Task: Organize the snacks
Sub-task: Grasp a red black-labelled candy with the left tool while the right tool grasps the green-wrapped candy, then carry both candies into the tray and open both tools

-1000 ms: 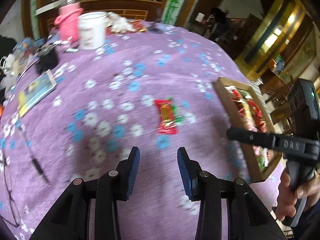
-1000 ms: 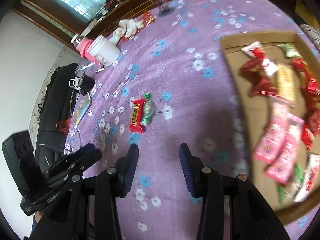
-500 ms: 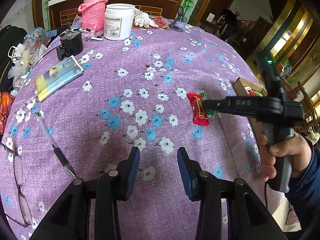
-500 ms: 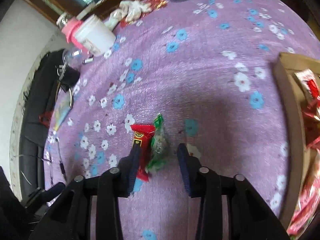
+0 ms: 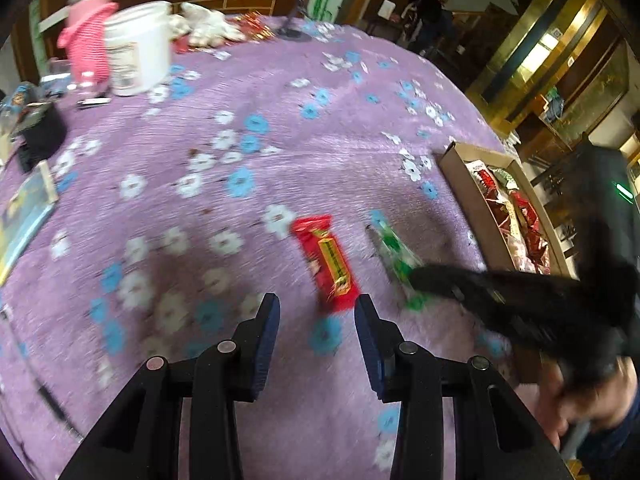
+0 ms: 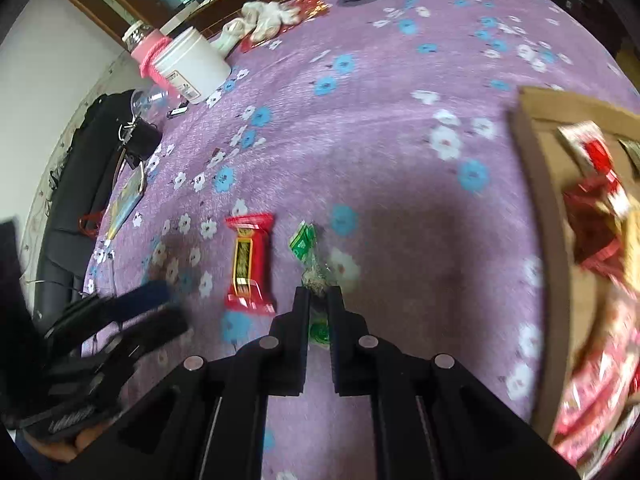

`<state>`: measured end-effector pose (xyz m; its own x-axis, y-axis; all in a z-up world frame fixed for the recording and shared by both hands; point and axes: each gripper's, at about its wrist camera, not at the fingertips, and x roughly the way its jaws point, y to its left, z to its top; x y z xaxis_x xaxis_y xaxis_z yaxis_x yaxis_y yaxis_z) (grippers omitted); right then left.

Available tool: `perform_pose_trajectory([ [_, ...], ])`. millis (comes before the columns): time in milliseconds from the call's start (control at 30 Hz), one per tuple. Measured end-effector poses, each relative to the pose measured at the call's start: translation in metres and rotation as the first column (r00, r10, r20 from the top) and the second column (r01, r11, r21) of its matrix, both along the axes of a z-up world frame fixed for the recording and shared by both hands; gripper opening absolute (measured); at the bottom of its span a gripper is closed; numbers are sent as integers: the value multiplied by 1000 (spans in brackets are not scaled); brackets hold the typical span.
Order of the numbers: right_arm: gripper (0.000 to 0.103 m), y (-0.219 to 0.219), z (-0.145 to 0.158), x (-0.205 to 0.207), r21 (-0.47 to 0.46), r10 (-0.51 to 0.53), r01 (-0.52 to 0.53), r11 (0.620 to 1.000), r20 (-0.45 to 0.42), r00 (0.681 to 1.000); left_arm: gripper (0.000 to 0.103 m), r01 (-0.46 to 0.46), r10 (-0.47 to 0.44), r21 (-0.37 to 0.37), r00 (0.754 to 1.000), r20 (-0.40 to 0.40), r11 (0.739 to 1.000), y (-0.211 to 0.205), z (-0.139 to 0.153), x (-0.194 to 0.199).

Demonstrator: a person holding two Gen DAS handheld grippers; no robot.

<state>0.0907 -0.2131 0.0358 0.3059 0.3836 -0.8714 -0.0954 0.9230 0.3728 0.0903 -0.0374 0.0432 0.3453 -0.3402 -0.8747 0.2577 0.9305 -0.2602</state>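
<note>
A red snack bar (image 5: 328, 264) (image 6: 250, 264) and a green-wrapped snack (image 5: 394, 254) (image 6: 306, 248) lie side by side on the purple flowered tablecloth. My right gripper (image 6: 319, 298) is shut on the near end of the green snack, which still lies on the cloth; it also shows in the left wrist view (image 5: 420, 276). My left gripper (image 5: 316, 312) is open and empty, just short of the red bar's near end. A cardboard tray (image 5: 460, 184) (image 6: 536, 184) holding several red and pink snack packs sits to the right.
At the far left stand a white jar (image 5: 136, 48) (image 6: 192, 68), a pink knitted bottle (image 5: 88, 40), a black pouch (image 5: 40, 136) and a booklet (image 5: 24, 212). White gloves (image 6: 264, 20) lie at the back. The table edge curves away on the right.
My right gripper has closed on the green snack, which now lies apart from the red bar. My left gripper has moved forward and right, close to the red bar.
</note>
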Motion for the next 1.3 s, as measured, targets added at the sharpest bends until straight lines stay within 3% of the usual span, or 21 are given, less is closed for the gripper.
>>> perform_pose_trajectory([
  [133,8,-15,5,-17,22,-26,26,999,-6,1000,40,1,-1,41,1000,-11,999,-22,-14,18],
  [267,8,-26,3,-29,18,-39,39,999,-22,999,39,-6,3,137,1000,19,991,-36,-22,25],
  [367,8,-30,-3,-29,5,-53,53,999,-36,998,26,-7,-11,216,997,80,976,-42,-23,22],
  [833,10,-10,-8,-25,-60,-12,12,998,10,1000,22,0,-13,165,997,73,986,-29,-19,-14],
  [1300,9,-31,24,-63,67,-67,63,996,48,997,21,17,-23,70,995,93,997,-28,10,-50],
])
